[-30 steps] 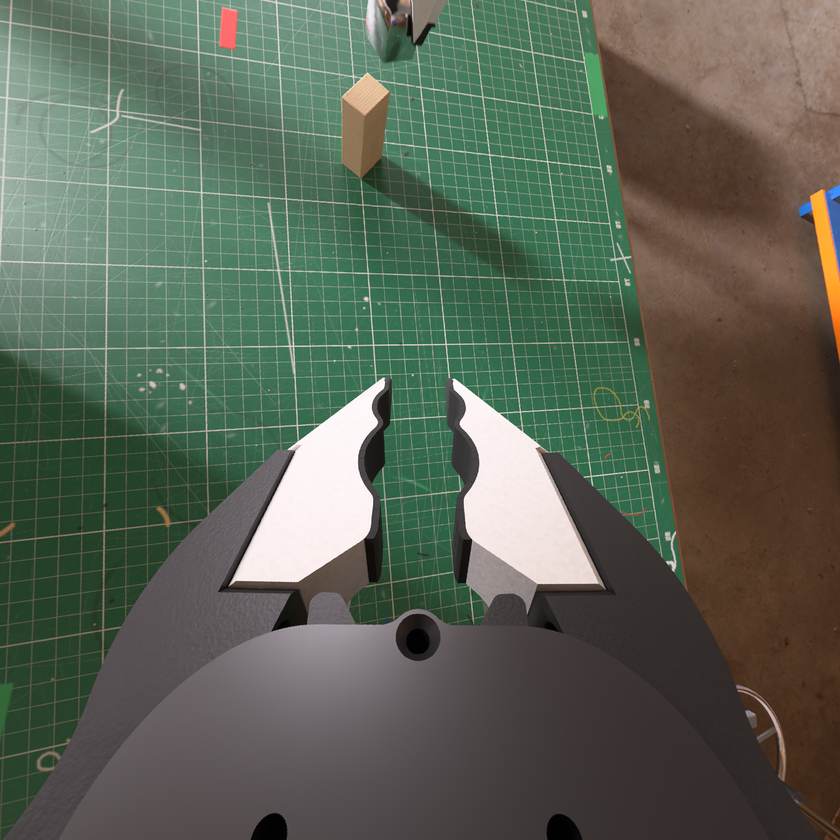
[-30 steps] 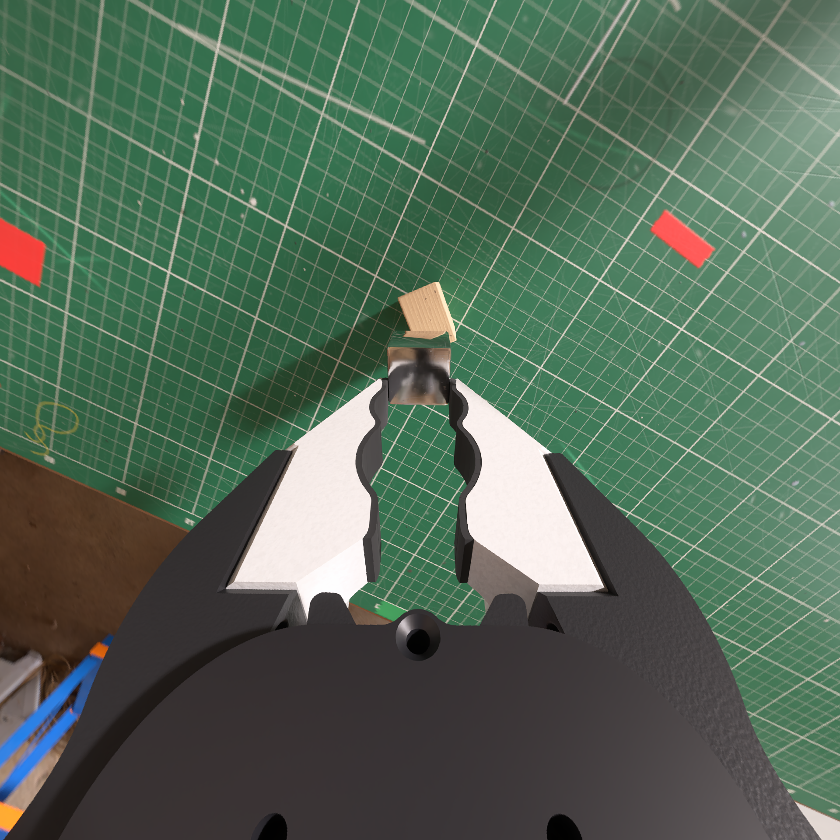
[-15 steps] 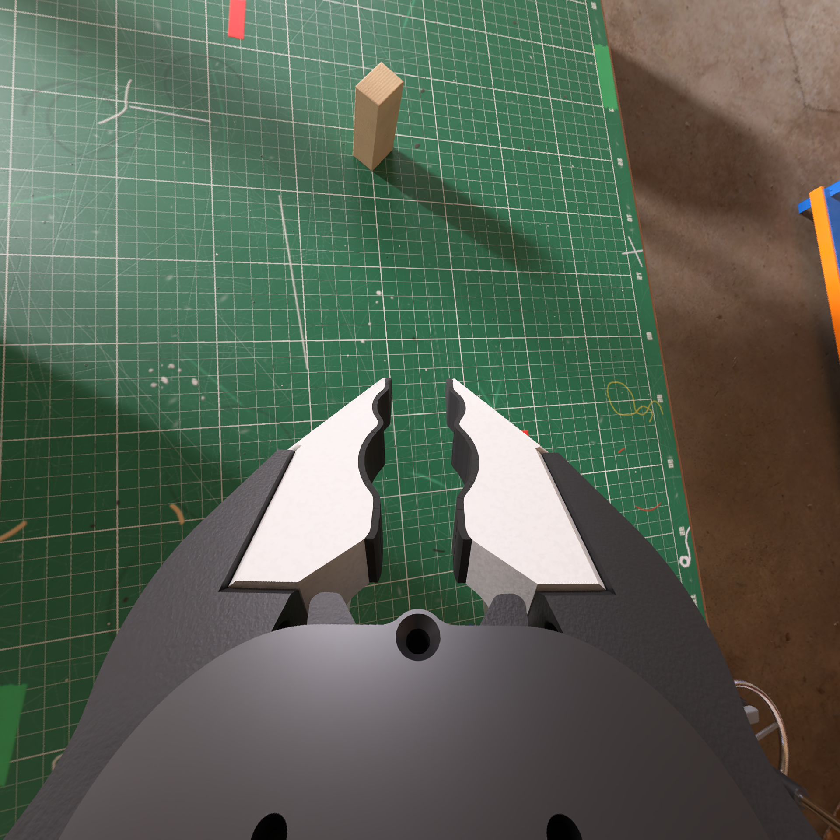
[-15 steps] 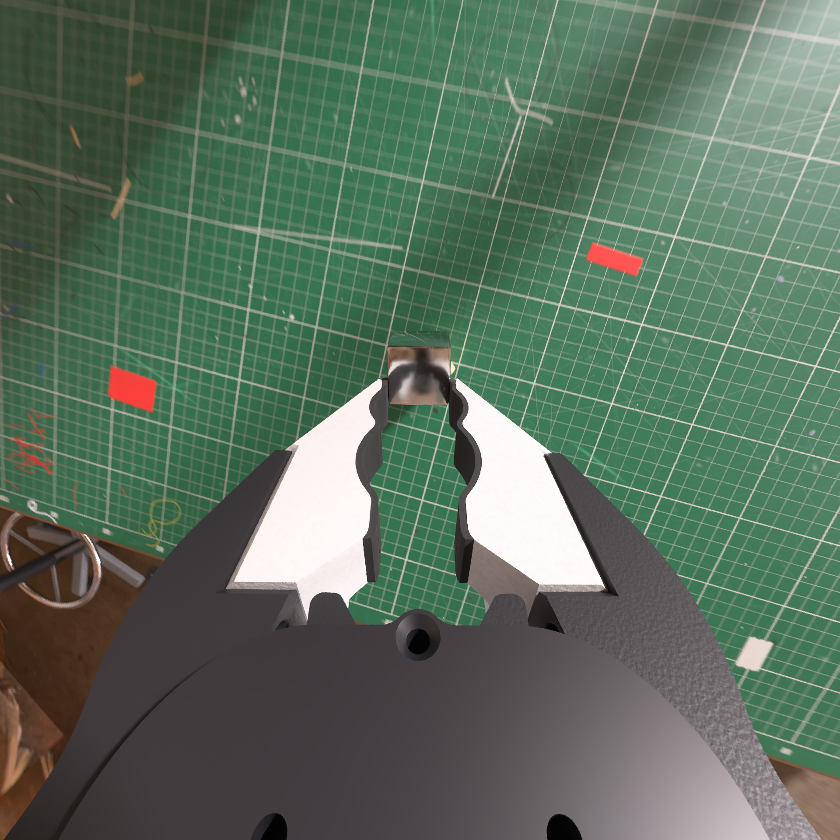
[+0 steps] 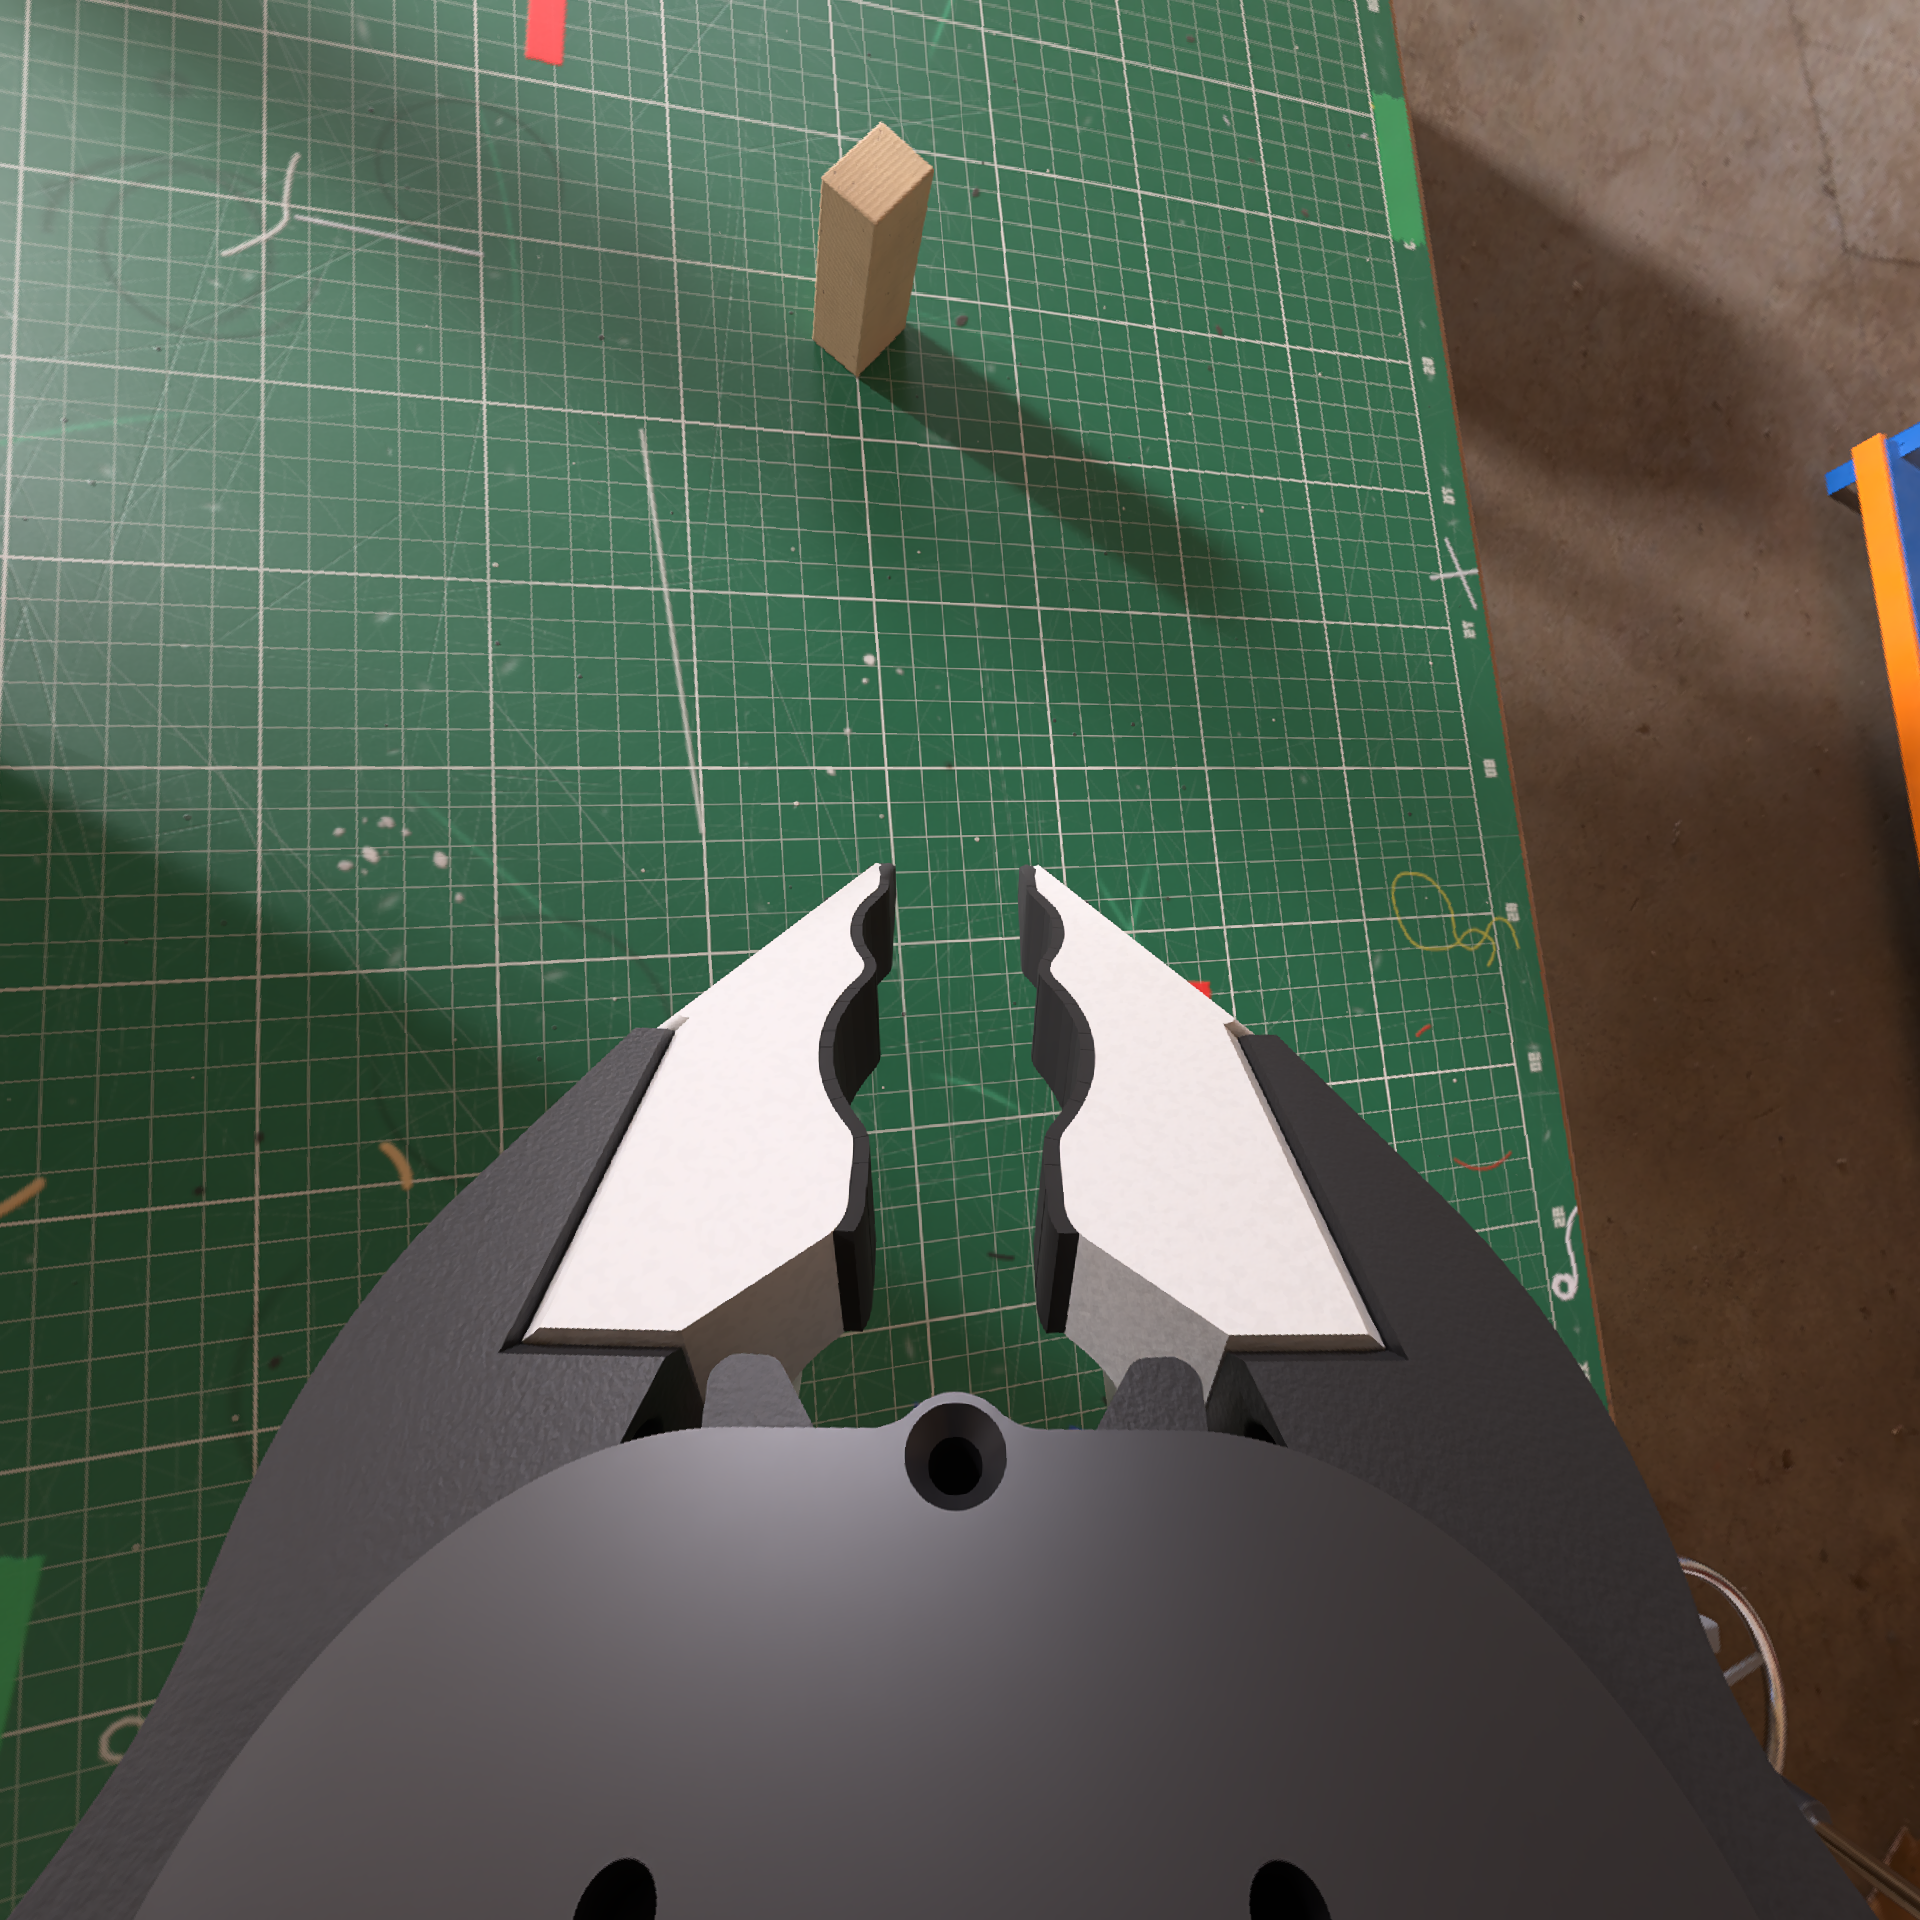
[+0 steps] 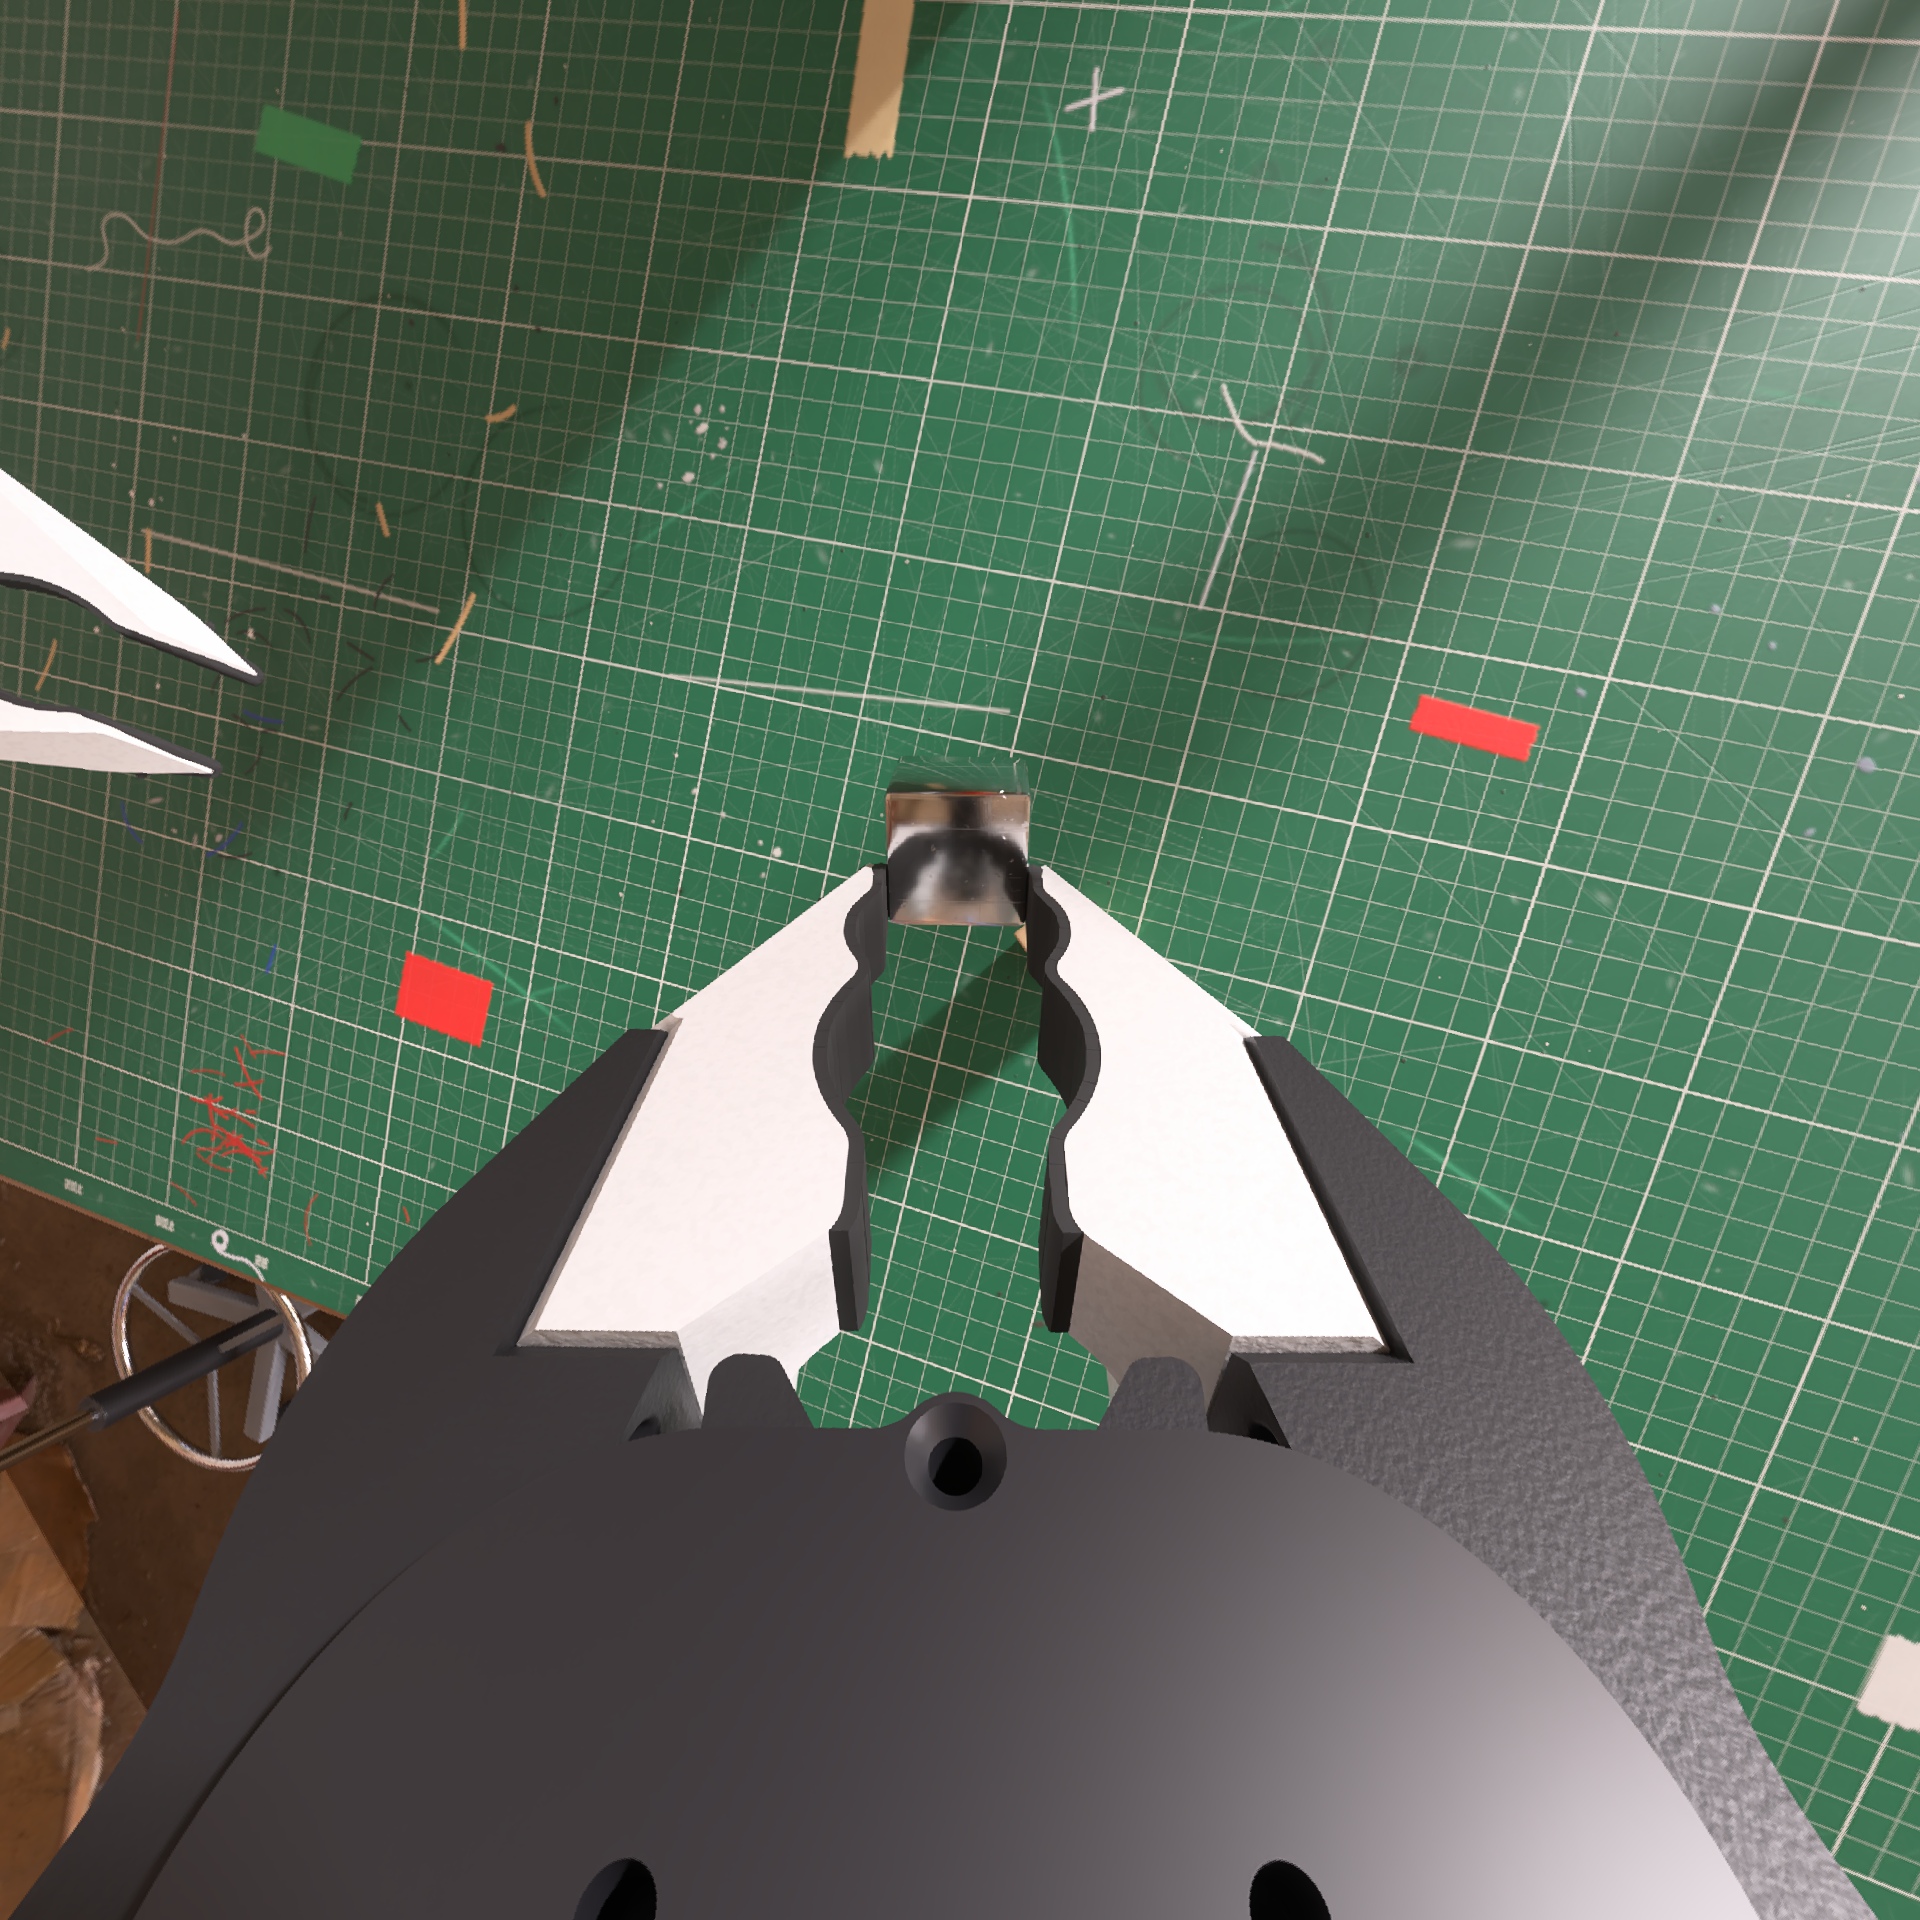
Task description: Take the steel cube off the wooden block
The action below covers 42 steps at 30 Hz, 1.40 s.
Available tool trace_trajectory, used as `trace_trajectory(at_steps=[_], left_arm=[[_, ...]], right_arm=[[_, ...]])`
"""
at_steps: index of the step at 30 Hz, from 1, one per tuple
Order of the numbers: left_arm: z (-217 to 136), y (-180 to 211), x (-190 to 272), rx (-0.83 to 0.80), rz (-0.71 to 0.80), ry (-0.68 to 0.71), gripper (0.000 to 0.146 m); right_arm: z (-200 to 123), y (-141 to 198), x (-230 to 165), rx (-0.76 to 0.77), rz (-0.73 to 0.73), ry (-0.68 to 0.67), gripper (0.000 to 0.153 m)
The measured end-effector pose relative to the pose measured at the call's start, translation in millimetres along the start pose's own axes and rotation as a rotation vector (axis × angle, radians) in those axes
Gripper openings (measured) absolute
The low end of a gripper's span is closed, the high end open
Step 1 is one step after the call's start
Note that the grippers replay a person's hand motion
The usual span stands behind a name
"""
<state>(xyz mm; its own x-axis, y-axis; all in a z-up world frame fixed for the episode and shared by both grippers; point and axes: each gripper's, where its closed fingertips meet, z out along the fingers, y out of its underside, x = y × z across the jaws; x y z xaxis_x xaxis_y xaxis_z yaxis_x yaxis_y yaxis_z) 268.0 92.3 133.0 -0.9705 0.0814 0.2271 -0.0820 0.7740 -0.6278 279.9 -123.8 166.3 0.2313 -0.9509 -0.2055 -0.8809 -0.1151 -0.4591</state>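
Note:
The wooden block (image 5: 871, 249) stands upright on the green cutting mat (image 5: 416, 623), far ahead of my left gripper (image 5: 956, 883), with nothing on its top. My left gripper is open and empty, well short of the block. In the right wrist view my right gripper (image 6: 956, 883) is shut on the shiny steel cube (image 6: 956, 857), held at the fingertips above the mat (image 6: 1351, 416). Only a thin tan sliver shows just behind the cube's right edge. The left gripper's white fingers (image 6: 125, 613) show at the left edge of that view.
The mat's right edge borders a brown floor (image 5: 1714, 727) with a blue and orange frame (image 5: 1886, 582). Red tape patches (image 6: 1473, 727) (image 6: 445, 997), a green patch (image 6: 309, 143) and a tan strip (image 6: 878, 78) lie on the mat. A metal ring (image 6: 208, 1351) lies off the mat's lower left edge.
My right gripper carried the cube up and away from the block's top; the block left its view. The block now stands bare in the left wrist view, which has shifted slightly.

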Motion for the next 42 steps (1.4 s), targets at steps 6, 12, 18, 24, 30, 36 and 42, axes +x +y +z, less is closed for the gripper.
trace_trajectory(at_steps=[6,12,18,24,30,36,42], left_arm=[[0,-1,0,0.000,0.002,-0.001,0.023],[0,-1,0,0.000,0.003,-0.003,0.023],[-1,0,1,-0.001,0.005,-0.003,0.023],[-1,1,2,-0.002,0.003,-0.004,0.023],[-1,1,3,-0.003,0.003,-0.006,0.023],[-2,1,4,-0.004,0.003,-0.011,0.023],[-3,3,6,-0.006,-0.001,-0.013,0.023]], right_arm=[[4,-2,-5,-0.003,-0.007,-0.005,0.026],[4,-2,-5,0.001,-0.005,0.000,0.026],[1,-2,-2,0.005,0.001,0.007,0.026],[5,-3,-5,0.001,-0.012,0.005,0.026],[18,4,-1,-0.036,-0.050,0.046,0.026],[32,9,0,-0.051,-0.082,0.073,0.026],[37,11,1,-0.030,-0.081,0.087,0.026]])
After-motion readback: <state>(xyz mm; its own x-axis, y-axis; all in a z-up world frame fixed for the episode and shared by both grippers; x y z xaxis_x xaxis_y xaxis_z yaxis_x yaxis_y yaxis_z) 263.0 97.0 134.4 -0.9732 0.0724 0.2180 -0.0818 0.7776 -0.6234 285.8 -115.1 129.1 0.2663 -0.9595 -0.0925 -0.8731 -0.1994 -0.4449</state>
